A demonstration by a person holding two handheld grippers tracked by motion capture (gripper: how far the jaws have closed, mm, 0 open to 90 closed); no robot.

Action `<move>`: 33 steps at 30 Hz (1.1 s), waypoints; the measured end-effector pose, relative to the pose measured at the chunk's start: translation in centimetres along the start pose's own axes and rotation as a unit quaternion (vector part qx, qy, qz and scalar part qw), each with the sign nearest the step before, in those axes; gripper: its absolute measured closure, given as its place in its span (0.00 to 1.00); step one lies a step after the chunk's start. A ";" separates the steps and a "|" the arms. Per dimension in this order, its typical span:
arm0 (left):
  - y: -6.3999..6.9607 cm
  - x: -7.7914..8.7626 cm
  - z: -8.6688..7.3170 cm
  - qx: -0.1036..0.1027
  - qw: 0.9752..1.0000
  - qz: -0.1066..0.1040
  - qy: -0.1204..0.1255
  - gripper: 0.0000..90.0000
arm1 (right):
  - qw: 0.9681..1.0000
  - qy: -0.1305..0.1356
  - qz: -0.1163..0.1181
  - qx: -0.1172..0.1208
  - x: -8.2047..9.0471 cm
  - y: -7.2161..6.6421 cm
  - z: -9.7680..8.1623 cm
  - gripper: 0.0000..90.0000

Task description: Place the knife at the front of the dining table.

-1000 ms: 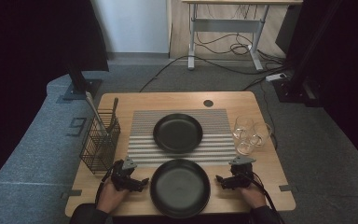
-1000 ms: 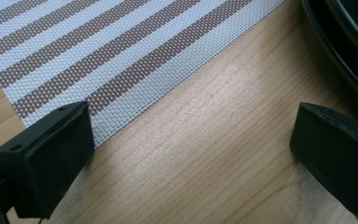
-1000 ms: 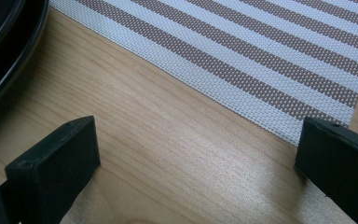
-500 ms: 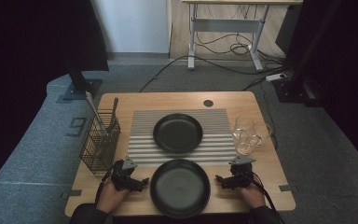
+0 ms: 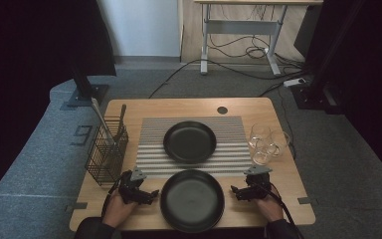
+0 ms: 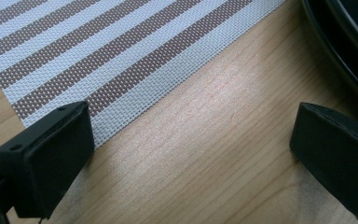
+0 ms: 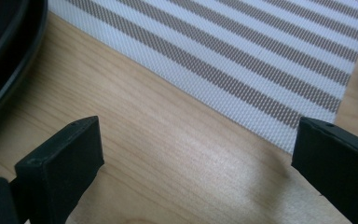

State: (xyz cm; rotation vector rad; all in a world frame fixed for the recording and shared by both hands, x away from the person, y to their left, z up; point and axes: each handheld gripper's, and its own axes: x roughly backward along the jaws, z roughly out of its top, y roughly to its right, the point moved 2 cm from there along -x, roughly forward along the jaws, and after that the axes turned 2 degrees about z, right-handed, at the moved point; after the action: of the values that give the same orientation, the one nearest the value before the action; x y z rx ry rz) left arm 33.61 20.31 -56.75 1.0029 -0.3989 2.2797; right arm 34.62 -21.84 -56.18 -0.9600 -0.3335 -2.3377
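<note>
L gripper (image 5: 151,194) & R gripper (image 5: 235,190) both spread wide, grasping nothing, resting on table (image 5: 129,112) either side of near black plate (image 5: 192,200).

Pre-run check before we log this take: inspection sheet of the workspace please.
Surface: wooden table with striped placemat.
Job's things: near black plate on the table's front edge between the grippers; far black plate on the placemat.
Clutter: wire basket holding utensils at left; three glasses at right.
Grippers: left hand-held gripper and right hand-held gripper open, holding nothing.
Cables: one trails from each gripper; more on the floor behind.
Surroundings: grey carpet, desk frame, dark stands.
</note>
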 end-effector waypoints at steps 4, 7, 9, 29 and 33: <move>0.0 0.0 0.0 0.001 1.000 0.001 -0.001 0.00 | 1.000 0.012 0.004 -0.002 0.5 -0.2 0.7 0.02; 0.0 0.0 0.0 0.001 1.000 0.001 -0.001 0.00 | 1.000 0.012 0.010 -0.001 0.9 -0.4 1.2 0.02; 0.0 0.0 0.0 0.001 1.000 0.001 -0.001 0.00 | 1.000 0.016 0.013 -0.002 1.2 -0.5 1.5 0.02; 0.0 0.0 0.0 0.002 1.000 0.002 -0.001 0.00 | 0.999 0.023 0.033 0.016 3.4 -1.9 5.5 0.03; 0.1 0.0 0.0 0.003 1.000 0.002 0.000 0.00 | 0.998 0.026 0.038 0.033 3.4 -2.4 6.6 0.03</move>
State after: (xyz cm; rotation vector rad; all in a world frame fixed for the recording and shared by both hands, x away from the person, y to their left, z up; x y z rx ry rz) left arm 33.59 20.25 -56.75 1.0072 -0.3944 2.2861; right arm 34.91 -18.58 -49.11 -0.8631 -0.3452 -2.2644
